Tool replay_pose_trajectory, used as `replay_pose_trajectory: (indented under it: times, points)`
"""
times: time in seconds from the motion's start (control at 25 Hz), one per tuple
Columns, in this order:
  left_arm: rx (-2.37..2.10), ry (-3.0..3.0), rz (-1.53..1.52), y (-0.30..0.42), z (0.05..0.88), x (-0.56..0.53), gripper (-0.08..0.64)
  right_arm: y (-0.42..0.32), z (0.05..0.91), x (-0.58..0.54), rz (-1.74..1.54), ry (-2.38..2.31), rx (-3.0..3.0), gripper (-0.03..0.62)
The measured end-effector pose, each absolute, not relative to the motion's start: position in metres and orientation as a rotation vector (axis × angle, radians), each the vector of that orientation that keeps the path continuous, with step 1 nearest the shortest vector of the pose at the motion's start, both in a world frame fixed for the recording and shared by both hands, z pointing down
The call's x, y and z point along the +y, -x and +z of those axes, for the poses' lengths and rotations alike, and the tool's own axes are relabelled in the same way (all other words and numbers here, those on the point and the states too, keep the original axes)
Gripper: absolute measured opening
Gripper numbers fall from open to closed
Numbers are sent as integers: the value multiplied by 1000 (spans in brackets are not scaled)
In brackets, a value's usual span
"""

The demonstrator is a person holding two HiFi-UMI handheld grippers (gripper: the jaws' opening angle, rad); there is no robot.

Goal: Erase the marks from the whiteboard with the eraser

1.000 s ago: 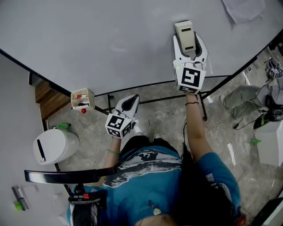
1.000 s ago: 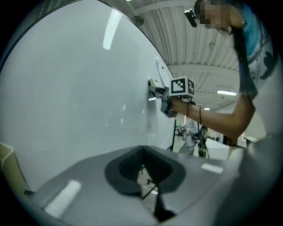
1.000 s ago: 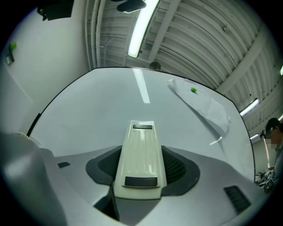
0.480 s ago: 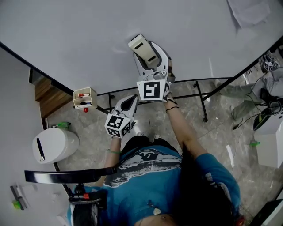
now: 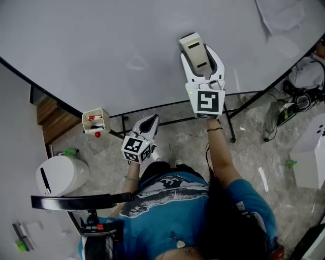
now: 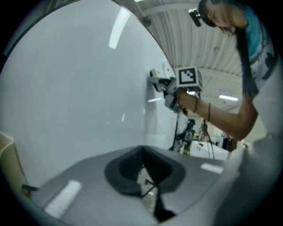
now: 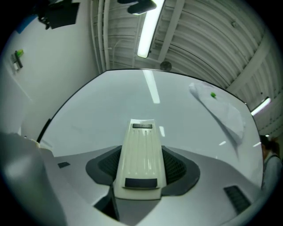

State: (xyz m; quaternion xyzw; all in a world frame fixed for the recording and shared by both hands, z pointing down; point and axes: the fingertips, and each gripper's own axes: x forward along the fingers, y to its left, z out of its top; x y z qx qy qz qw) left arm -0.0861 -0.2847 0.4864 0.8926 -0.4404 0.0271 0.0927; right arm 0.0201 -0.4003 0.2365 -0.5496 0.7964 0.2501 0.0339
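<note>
1. Whiteboard [image 5: 101, 51]: large pale panel in a dark frame on a metal stand, filling the upper part of the head view.
2. Person, blue printed shirt [image 5: 167, 203]: stands facing the board, right arm stretched toward it, left arm drawn in.
3. White rounded bin [image 5: 61, 175]: on the stone floor at lower left, well apart from both grippers.
4. Paper sheet [image 5: 277, 15]: lies flat against the board's upper right corner, with a green dot near its top edge.
5. Right gripper [image 5: 203, 63]: raised to the board, jaws clamped on the sides of the eraser.
6. Left gripper [image 5: 147, 122]: held low, beneath the board's bottom edge and over the floor, jaws drawn together with nothing between them.
7. Eraser [image 5: 195, 51]: cream, ribbed back toward the camera, set against the board surface right of centre.
8. Marker box [image 5: 95, 121]: small beige holder at the board's lower edge, with red and dark markers inside.
</note>
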Motion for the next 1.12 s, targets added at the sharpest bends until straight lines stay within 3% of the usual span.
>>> replay_pose_trajectory:
  times: [0.24, 0.44, 0.76, 1.12]
  points:
    - [-1247, -2685, 78, 66, 477, -286, 2, -154, 200, -429, 523, 1890, 2246, 262]
    - [-1228, -2701, 73, 57, 470, -291, 2, -204, 201, -445, 466, 1993, 2188, 264]
    - [-1226, -2695, 83, 57, 473, -290, 2, -191, 203, -441, 518, 2011, 2171, 262]
    - [-1270, -2666, 89, 70, 475, -291, 2, -79, 215, -418, 730, 1930, 2262, 263]
